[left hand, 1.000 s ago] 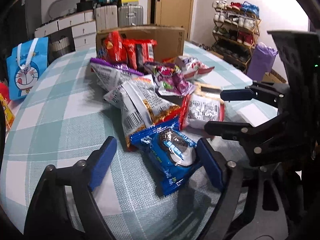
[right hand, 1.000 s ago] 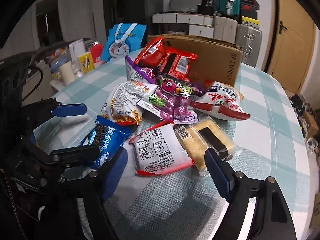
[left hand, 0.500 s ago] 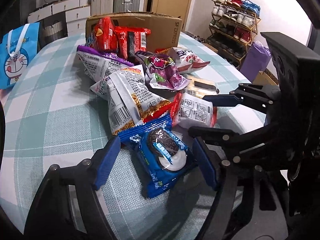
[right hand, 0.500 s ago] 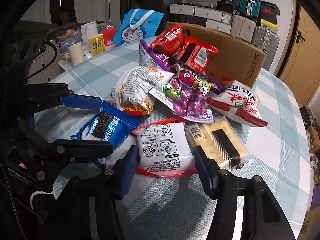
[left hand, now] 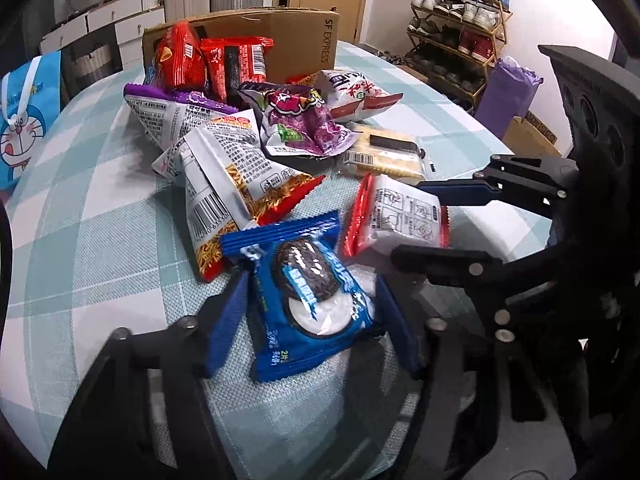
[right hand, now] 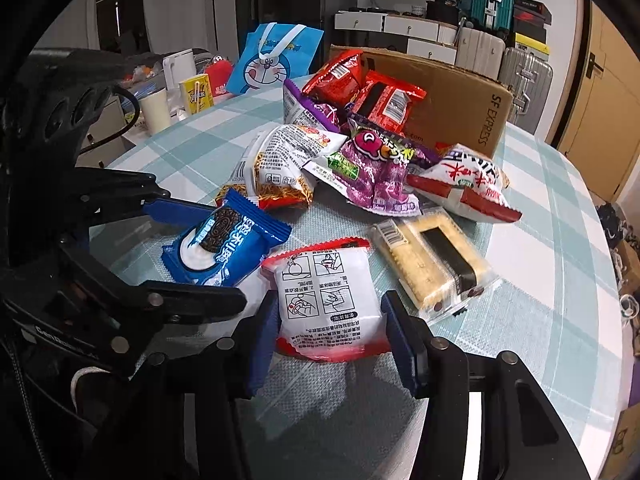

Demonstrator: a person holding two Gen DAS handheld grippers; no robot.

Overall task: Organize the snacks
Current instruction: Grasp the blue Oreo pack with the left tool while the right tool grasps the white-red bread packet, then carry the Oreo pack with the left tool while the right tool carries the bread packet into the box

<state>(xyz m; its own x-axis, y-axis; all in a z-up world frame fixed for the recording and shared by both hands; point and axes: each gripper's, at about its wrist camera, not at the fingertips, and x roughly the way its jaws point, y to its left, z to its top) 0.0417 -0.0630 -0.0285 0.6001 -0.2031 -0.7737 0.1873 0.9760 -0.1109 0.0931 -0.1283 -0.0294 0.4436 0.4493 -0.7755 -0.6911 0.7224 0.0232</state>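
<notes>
A pile of snack packets lies on the checked tablecloth before a cardboard box [left hand: 280, 36]. My left gripper [left hand: 312, 328] is shut on a blue cookie packet [left hand: 308, 296], its pads pressing both sides. It also shows in the right wrist view [right hand: 220, 246]. My right gripper [right hand: 328, 338] is shut on a white packet with red ends [right hand: 328, 300], which also shows in the left wrist view [left hand: 400, 216]. Both packets sit at the near edge of the pile, side by side.
Behind lie a noodle snack bag [left hand: 228, 184], a purple packet [right hand: 372, 168], a wafer pack [right hand: 436, 264], a white and red bag [right hand: 468, 180] and red packets [left hand: 232, 60] at the box. A blue cartoon bag [right hand: 276, 60] and cups [right hand: 156, 110] stand far left.
Both grippers moved forward over their packets and closed on them: the left on the blue cookie packet, the right on the white packet.
</notes>
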